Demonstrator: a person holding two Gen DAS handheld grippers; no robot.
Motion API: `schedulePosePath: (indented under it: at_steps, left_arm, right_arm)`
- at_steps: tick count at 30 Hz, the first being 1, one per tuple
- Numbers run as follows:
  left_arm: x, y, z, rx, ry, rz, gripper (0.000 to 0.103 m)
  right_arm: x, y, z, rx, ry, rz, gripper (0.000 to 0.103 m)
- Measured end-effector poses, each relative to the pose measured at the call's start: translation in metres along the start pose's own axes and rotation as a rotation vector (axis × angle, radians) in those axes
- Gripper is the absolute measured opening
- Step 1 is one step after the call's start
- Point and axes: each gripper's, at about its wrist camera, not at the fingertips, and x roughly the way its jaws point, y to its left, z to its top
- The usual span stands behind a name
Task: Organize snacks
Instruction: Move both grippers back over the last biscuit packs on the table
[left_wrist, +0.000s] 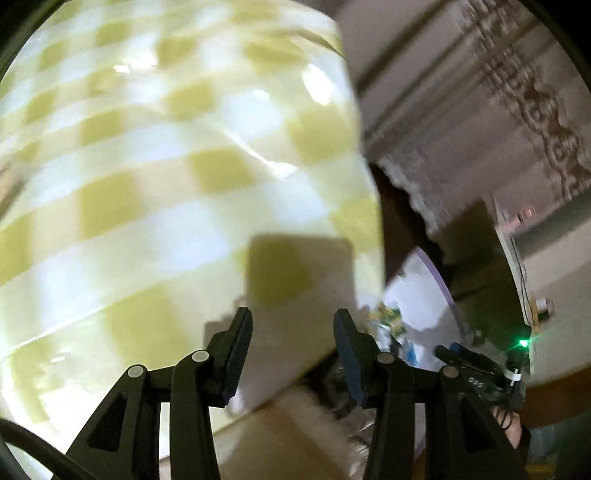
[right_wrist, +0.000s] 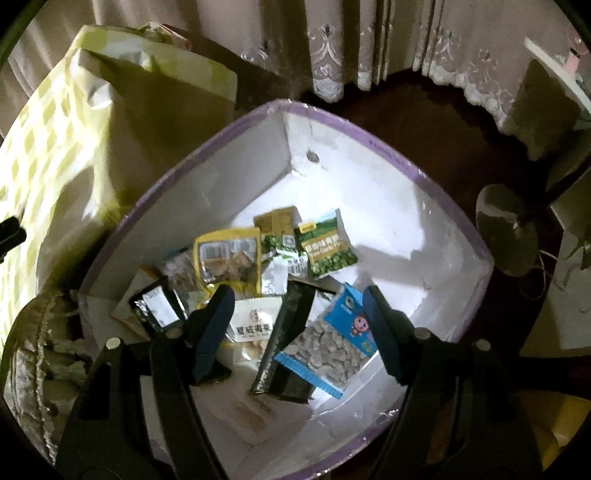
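Where the right gripper (right_wrist: 297, 325) hangs with fingers apart and empty, the box (right_wrist: 424, 177) holds snack packets: a white one (right_wrist: 255, 325) reading 夏威夷果 nearest, other print blurred. The left gripper (left_wrist: 291, 347), fingers apart, faces a checkered bag (left_wrist: 166, 166).

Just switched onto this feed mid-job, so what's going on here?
Snacks are being sorted into a white box with a purple rim, which already holds several packets, including a blue one and a green one. The right gripper hangs open over the box, holding nothing. The left gripper, open and empty, is over the green-checked bag.
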Motion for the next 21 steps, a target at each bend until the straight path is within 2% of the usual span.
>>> schedulePosePath:
  at_steps: [10, 17, 21]
  left_arm:
    - [-0.082, 0.097, -0.023, -0.155, -0.183, 0.136, 0.047]
    - [-0.115, 0.158, -0.033, -0.268, -0.25, 0.214, 0.048]
    - [-0.124, 0.178, -0.029, -0.265, -0.259, 0.244, 0.048]
  right_arm:
    - [-0.019, 0.056, 0.016, -0.094, -0.045, 0.039, 0.075]
    - [-0.031, 0.123, 0.033, -0.206, -0.088, 0.094, 0.075]
    - [-0.038, 0.167, 0.042, -0.268, -0.111, 0.133, 0.076]
